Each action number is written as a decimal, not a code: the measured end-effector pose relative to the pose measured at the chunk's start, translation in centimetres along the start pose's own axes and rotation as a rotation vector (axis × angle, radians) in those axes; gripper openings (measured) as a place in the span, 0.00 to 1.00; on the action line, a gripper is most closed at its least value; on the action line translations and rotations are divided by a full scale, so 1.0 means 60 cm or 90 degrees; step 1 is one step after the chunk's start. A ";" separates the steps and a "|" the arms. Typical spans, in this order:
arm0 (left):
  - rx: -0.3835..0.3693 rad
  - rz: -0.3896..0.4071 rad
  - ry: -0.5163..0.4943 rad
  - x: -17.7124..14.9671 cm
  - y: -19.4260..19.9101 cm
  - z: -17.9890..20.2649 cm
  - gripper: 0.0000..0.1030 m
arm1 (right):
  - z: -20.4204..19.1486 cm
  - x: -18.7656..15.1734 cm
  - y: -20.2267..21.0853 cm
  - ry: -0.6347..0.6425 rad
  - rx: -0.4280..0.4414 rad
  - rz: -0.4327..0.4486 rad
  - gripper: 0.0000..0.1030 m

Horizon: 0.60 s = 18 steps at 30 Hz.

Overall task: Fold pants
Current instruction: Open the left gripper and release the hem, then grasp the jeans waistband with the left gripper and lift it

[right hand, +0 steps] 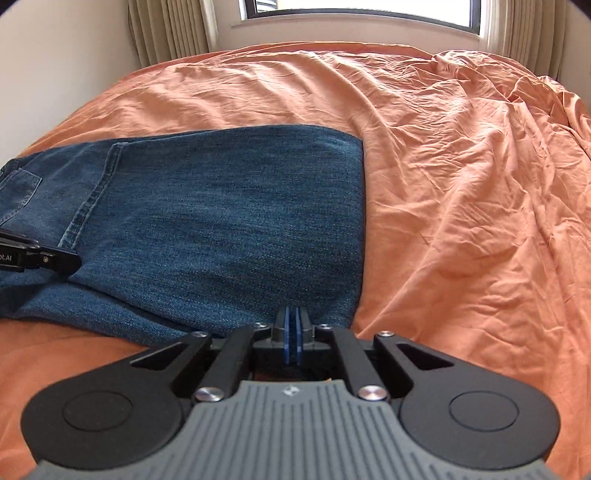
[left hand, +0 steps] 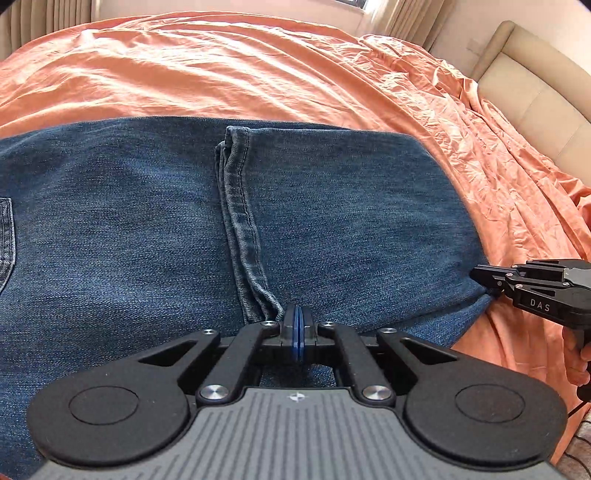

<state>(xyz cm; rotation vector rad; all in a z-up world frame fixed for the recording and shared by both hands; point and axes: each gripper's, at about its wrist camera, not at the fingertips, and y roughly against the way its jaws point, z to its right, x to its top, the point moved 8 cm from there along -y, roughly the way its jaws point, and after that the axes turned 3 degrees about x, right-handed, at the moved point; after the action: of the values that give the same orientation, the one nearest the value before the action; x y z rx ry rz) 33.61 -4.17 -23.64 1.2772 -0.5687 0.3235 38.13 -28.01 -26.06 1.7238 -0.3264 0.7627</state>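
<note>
Blue denim pants [left hand: 147, 229] lie folded on the orange bedsheet [left hand: 207, 70]; they also show in the right wrist view [right hand: 221, 229]. A leg hem [left hand: 238, 206] lies across the middle of the denim. My left gripper [left hand: 297, 319] is shut at the near end of that hem, on the denim edge. My right gripper [right hand: 293, 321] is shut on the near right corner of the folded denim. It shows from the side in the left wrist view [left hand: 491, 282]. The left gripper shows at the left of the right wrist view [right hand: 70, 260].
The bed's beige headboard [left hand: 535, 99] is at the right. A window [right hand: 362, 9] and curtains [right hand: 170, 29] stand beyond the far edge of the bed. Rumpled orange sheet [right hand: 461, 184] spreads to the right of the pants.
</note>
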 end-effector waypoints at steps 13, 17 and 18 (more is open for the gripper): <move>0.020 0.111 0.217 0.010 0.219 -0.184 0.21 | -0.123 0.112 0.095 0.167 0.050 0.045 0.34; 0.056 0.168 0.330 -0.012 0.281 -0.299 0.25 | -0.187 0.138 0.077 0.213 0.068 0.037 0.38; 0.064 0.181 0.357 -0.019 0.293 -0.325 0.26 | -0.202 0.143 0.070 0.217 0.076 0.033 0.38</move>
<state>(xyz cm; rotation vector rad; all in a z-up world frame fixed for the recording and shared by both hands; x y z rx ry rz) 27.66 19.38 -13.64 1.1313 -0.2507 0.9235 38.27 -16.40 -15.88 1.6639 -0.0923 1.1145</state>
